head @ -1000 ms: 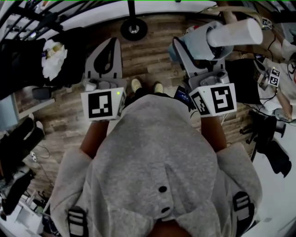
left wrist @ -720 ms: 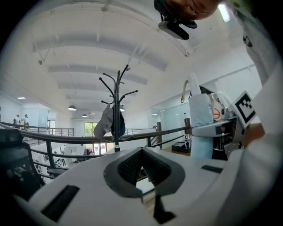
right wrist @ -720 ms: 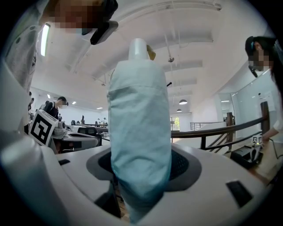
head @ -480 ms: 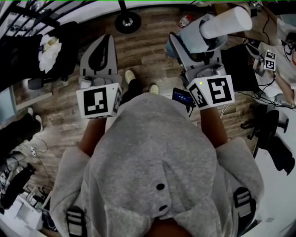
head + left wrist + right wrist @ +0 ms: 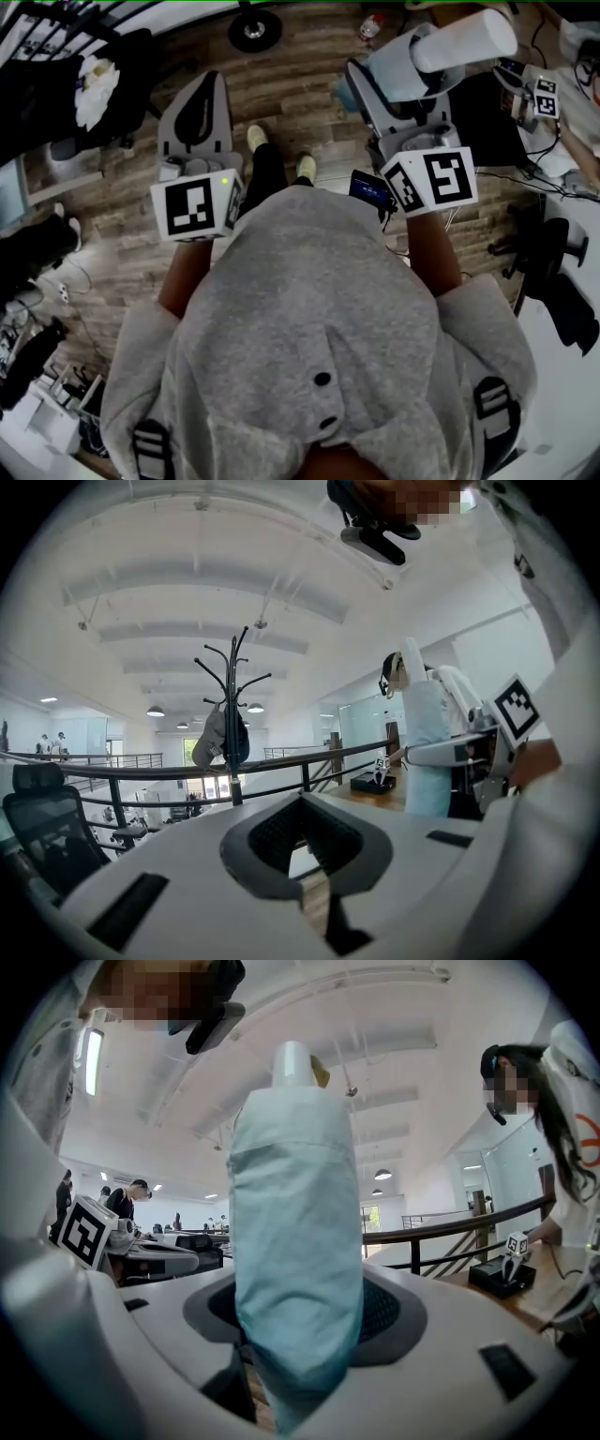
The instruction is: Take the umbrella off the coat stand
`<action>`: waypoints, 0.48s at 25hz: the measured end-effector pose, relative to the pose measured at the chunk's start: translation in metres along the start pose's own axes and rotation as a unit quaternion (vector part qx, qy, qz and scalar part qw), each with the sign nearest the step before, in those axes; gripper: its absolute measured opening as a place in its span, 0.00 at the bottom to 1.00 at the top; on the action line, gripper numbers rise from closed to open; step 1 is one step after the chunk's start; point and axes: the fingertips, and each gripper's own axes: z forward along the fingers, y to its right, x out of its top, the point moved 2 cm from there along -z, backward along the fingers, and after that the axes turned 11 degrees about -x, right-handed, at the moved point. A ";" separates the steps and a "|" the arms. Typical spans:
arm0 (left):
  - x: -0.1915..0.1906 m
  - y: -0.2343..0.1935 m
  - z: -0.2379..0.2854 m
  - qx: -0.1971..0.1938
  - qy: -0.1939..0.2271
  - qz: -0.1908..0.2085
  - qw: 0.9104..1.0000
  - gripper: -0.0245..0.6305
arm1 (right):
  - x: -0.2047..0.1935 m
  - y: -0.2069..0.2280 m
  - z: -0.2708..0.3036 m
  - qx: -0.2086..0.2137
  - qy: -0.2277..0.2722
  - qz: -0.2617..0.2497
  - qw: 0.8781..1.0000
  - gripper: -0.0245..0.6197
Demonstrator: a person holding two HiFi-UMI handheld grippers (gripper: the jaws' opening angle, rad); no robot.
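Loose grey hooded top (image 5: 309, 300)

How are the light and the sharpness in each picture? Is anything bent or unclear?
Head view: dim, dark at the edges, floor planks curved by the wide lens. Left gripper view: bright, black round border, coat stand fairly sharp. Right gripper view: the umbrella fills the middle, its lower end soft.

Bare floor (image 5: 291, 84) open before our feet, coat stand (image 5: 234, 714) and railing (image 5: 141, 772) closing it off ahead, clear air above the railing for us to reach through, chair (image 5: 42, 817) crowding our left, desk (image 5: 548, 1297) and a person (image 5: 572, 1194) hemming our right
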 end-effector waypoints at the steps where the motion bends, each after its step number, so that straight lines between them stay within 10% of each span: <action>1: -0.001 0.001 -0.001 0.001 -0.001 0.000 1.000 0.06 | -0.001 0.000 -0.001 0.002 0.000 0.000 1.000 0.47; 12: 0.004 0.026 0.003 -0.005 0.003 0.006 1.000 0.06 | 0.002 0.007 -0.018 0.009 0.010 -0.012 1.000 0.47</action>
